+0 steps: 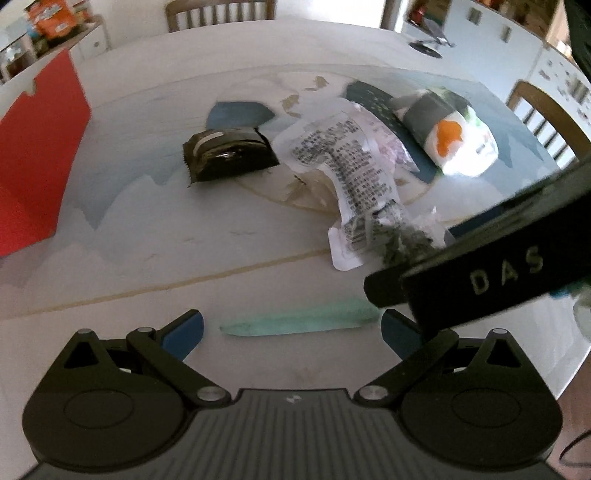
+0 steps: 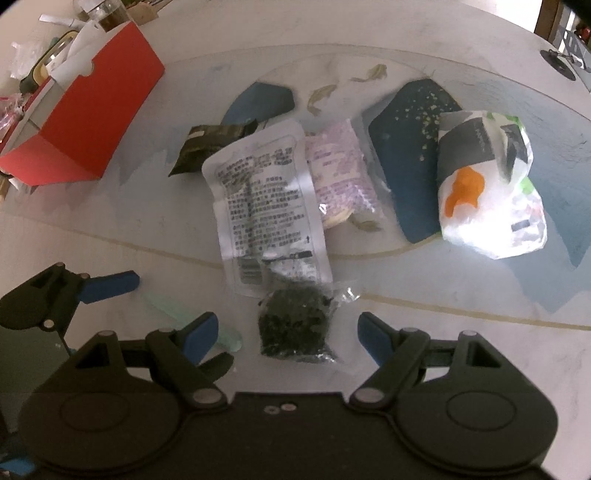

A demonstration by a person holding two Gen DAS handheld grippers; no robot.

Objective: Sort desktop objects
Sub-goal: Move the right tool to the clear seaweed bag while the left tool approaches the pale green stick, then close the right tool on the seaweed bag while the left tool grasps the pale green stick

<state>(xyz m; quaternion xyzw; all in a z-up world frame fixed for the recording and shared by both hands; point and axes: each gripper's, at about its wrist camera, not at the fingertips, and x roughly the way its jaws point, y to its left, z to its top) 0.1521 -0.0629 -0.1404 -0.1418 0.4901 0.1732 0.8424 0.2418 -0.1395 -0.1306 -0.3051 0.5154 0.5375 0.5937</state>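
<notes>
My left gripper (image 1: 291,328) is open just above a flat pale green strip (image 1: 299,322) on the table. My right gripper (image 2: 288,332) is open too, its fingers on either side of a small clear packet of dark flakes (image 2: 295,325). The left gripper (image 2: 110,284) shows at the left of the right wrist view. Beyond lie a white printed pouch (image 2: 266,206), a pink-printed packet (image 2: 341,177), a dark foil packet (image 2: 207,144) and a white bag with an orange mark (image 2: 484,184). A red open box (image 2: 96,110) stands at the far left.
The table (image 2: 443,332) carries a painted mat with blue patches (image 2: 402,158). Chairs (image 1: 221,14) stand at the far side and to the right. A glass and clutter (image 2: 99,14) sit behind the red box. A black round stand (image 1: 428,48) rests at the far right.
</notes>
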